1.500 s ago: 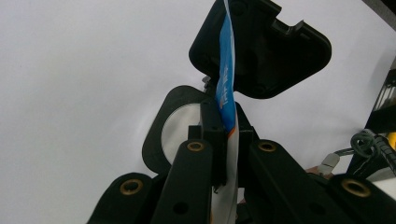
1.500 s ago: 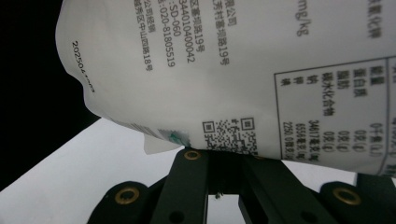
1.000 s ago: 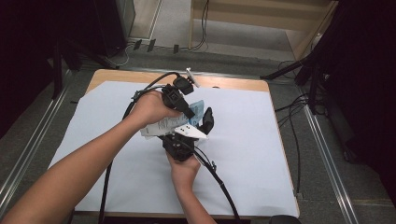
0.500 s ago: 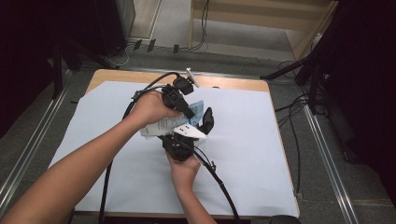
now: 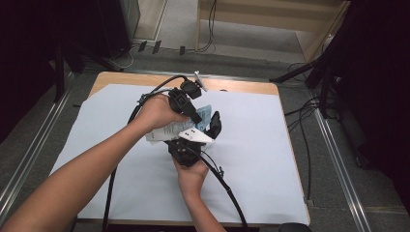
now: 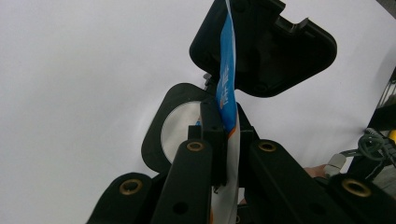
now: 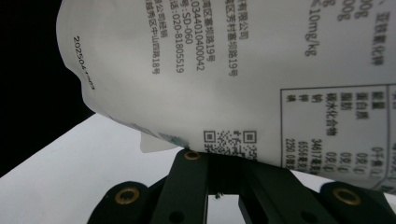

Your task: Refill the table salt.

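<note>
Both the left gripper [image 5: 197,117] and right gripper [image 5: 214,126] are clenched on a white-and-blue pouch [image 5: 167,131] held above the white-covered table [image 5: 251,159], cables [image 5: 227,186] trailing beside, its back printed with a QR code [image 7: 229,140], "020-81805519" and "10mg/kg"

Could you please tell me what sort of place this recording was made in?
Probably a lab or workshop recording bay: a wooden table covered with a white sheet, black cables trailing over the grey floor, and metal floor rails alongside.
</note>
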`<state>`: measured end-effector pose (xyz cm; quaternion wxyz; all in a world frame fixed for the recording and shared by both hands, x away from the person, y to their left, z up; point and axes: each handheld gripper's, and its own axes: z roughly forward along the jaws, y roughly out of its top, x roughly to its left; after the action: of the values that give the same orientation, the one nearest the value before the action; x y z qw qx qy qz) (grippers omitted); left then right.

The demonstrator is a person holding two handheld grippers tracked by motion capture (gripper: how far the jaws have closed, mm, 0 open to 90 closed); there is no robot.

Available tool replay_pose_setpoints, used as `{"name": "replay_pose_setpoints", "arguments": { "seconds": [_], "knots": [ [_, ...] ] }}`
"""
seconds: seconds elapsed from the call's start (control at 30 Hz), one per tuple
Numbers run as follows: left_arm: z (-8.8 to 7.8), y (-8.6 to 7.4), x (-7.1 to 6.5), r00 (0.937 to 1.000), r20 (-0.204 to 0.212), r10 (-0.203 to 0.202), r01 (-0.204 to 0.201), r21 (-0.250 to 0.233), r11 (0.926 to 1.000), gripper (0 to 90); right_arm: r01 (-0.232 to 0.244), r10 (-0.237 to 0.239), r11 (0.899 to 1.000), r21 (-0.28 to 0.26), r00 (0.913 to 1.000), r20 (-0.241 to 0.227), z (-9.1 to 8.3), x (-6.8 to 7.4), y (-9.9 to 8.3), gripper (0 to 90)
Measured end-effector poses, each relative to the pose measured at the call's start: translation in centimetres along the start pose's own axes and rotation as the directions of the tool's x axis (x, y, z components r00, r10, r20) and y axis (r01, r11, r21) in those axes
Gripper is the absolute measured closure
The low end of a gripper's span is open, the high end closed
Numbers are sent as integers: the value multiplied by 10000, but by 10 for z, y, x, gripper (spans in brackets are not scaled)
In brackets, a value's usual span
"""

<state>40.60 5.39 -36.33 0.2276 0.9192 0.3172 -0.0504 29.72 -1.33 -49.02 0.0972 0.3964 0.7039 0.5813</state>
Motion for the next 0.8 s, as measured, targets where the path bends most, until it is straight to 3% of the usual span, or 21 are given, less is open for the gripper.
{"name": "replay_pose_setpoints", "arguments": {
  "seconds": [0.8],
  "knots": [
    [1, -1, 1, 9999, -103, 9, -8, 89, 10000, 900, -64, 64, 10000, 7, 9999, -107, 2, 1, 0, 900]
  ]
}}
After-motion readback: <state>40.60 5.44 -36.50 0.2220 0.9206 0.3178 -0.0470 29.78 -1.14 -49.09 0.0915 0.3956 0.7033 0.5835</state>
